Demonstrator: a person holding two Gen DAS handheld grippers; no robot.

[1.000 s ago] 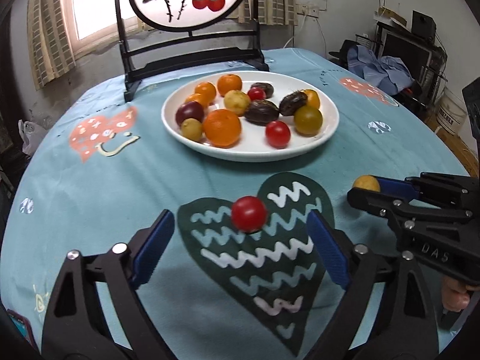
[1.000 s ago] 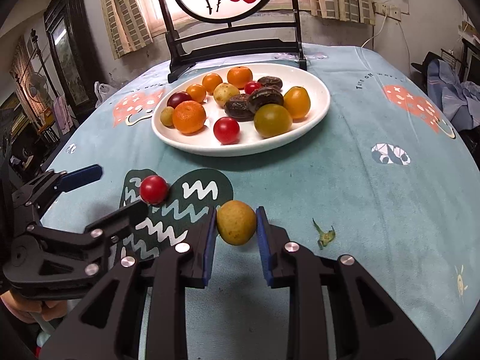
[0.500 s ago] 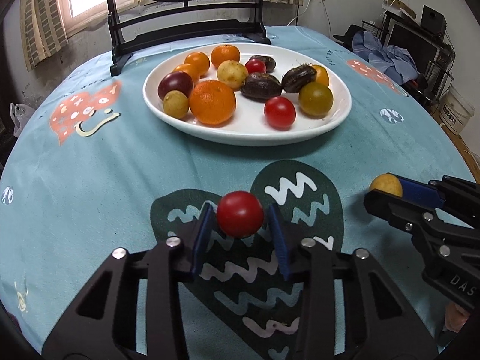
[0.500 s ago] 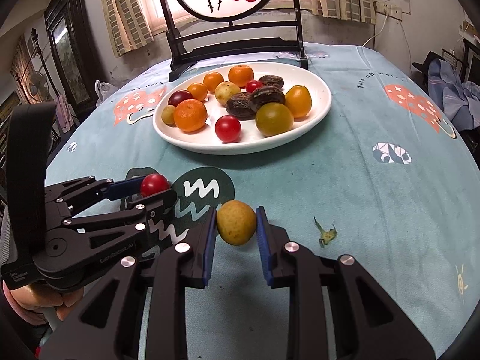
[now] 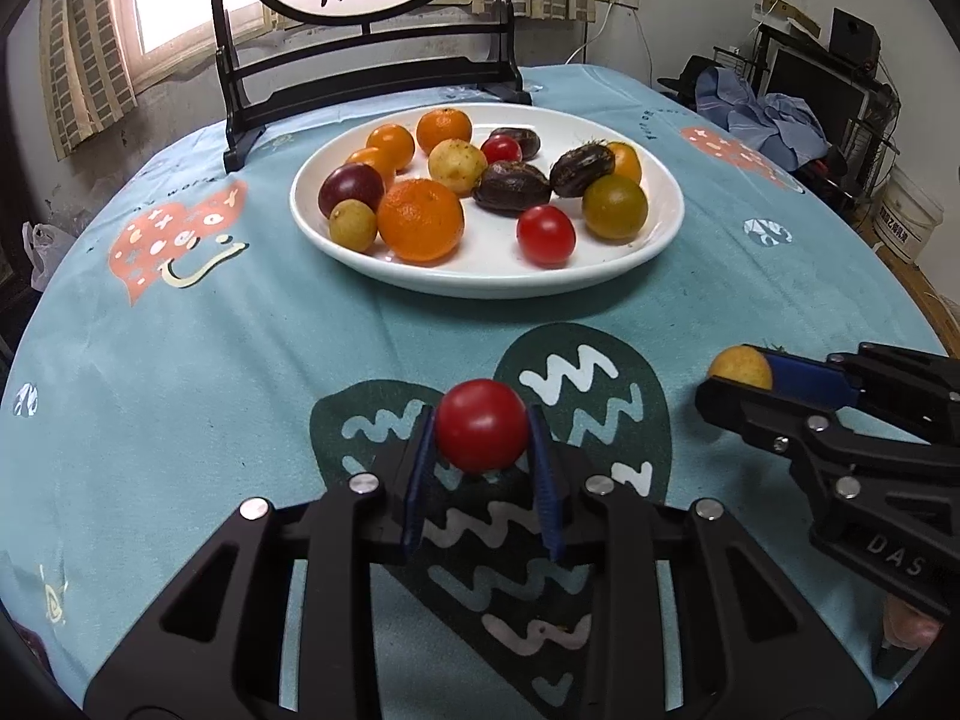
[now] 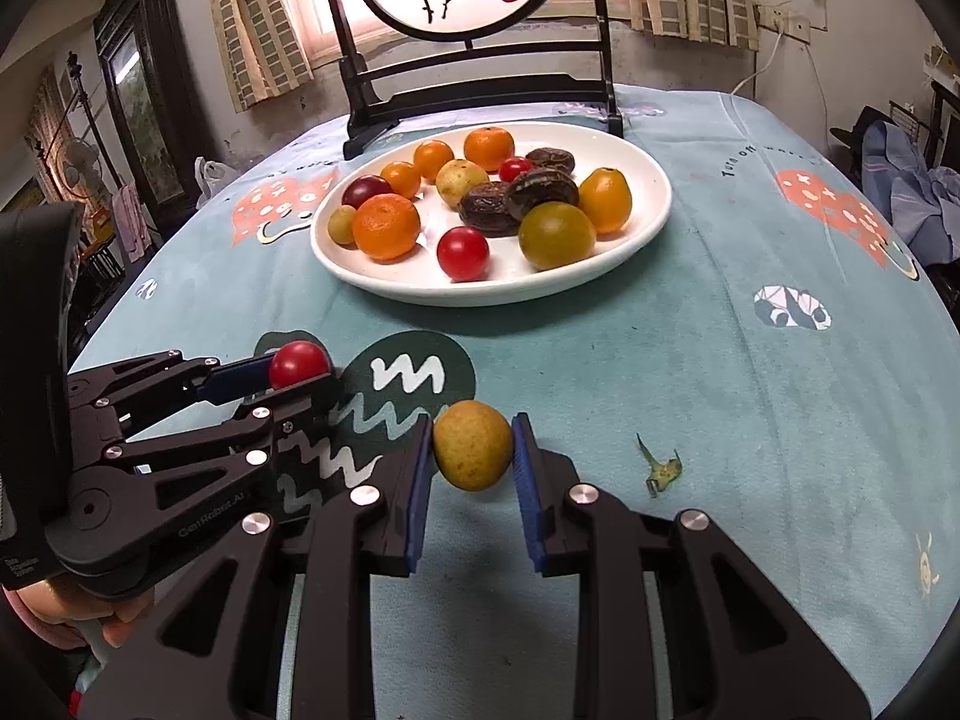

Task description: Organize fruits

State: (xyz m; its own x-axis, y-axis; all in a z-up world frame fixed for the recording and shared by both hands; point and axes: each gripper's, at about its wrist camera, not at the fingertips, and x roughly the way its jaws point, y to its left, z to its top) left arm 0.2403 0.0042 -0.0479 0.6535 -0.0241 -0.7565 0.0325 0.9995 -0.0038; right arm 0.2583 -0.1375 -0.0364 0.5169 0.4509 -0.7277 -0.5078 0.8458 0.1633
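Since the earlier frame the left gripper has come in around the red tomato and its jaws have just been closing; the blue pads now press both sides of the tomato, over the dark heart print on the tablecloth. The right gripper has not moved and grips the yellow fruit between its pads, clear of the cloth, to the right of the left gripper and near it.

The round table fills both views under the teal cloth. At its far side stands a black-framed round screen painted with two red fruits, its feet just behind the white plate. The plate holds oranges, dark wrinkled fruits, a green-yellow fruit, a purple one, pale yellow ones and two red tomatoes. Bare cloth lies between both grippers and the plate's near rim, with nothing standing in between.

A small green leaf scrap lies on the cloth just right of the right gripper. The table edge curves away on both sides, with clutter beyond it on the right
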